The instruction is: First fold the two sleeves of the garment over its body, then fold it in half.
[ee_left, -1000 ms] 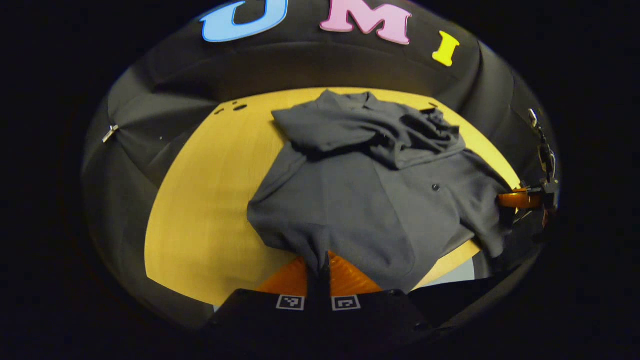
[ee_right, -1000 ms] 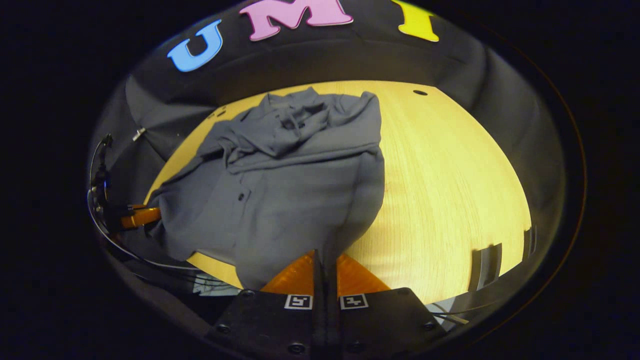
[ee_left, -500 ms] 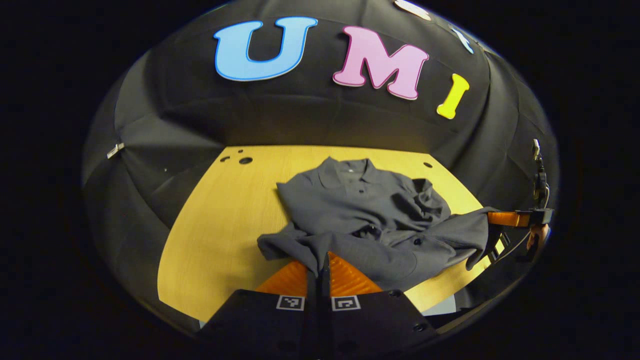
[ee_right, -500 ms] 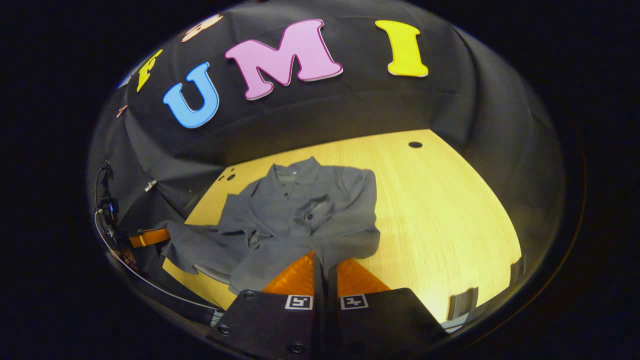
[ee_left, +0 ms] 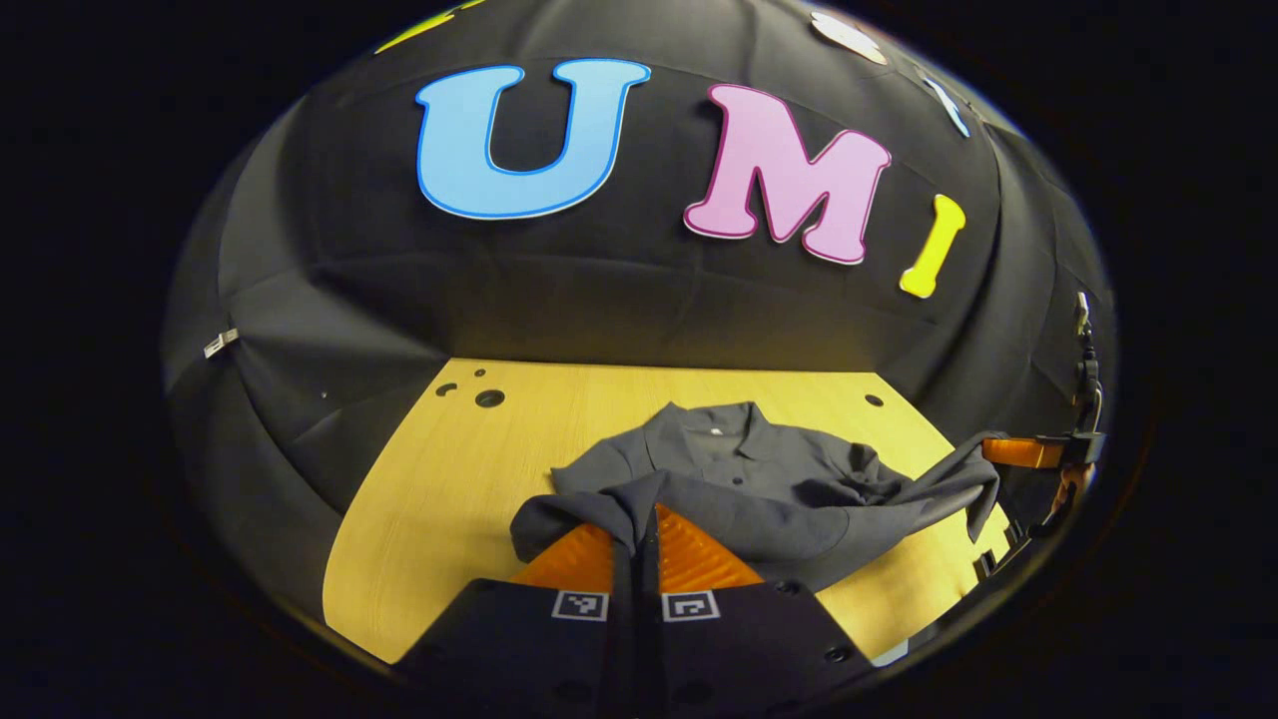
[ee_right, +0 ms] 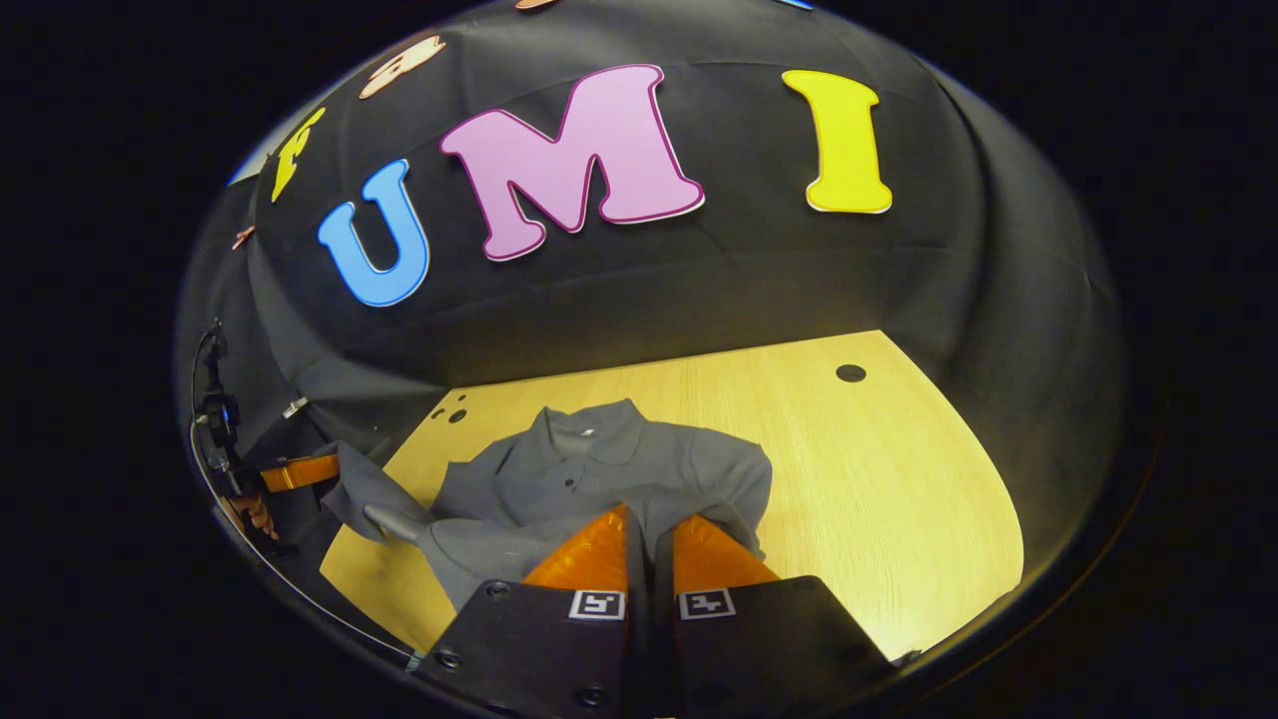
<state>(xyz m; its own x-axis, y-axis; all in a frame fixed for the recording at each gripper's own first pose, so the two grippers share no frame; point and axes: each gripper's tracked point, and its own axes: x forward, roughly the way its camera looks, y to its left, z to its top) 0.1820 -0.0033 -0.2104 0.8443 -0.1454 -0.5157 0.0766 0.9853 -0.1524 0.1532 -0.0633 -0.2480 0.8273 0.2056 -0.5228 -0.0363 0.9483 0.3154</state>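
Here the grey garment (ee_left: 739, 479) lies on the yellow desk (ee_left: 439, 499), collar (ee_right: 584, 429) at 12 o'clock toward the black wall, so its long axis runs from 6 to 12 o'clock. The hem is lifted above the body. The left gripper (ee_left: 639, 519) has its fingers closed on one hem corner, and the right gripper (ee_right: 649, 529) has its fingers closed on the other. In the left gripper view, the cloth stretches toward 3 o'clock. Small round holes (ee_left: 489, 398) sit in the desk at 11 o'clock beside the collar.
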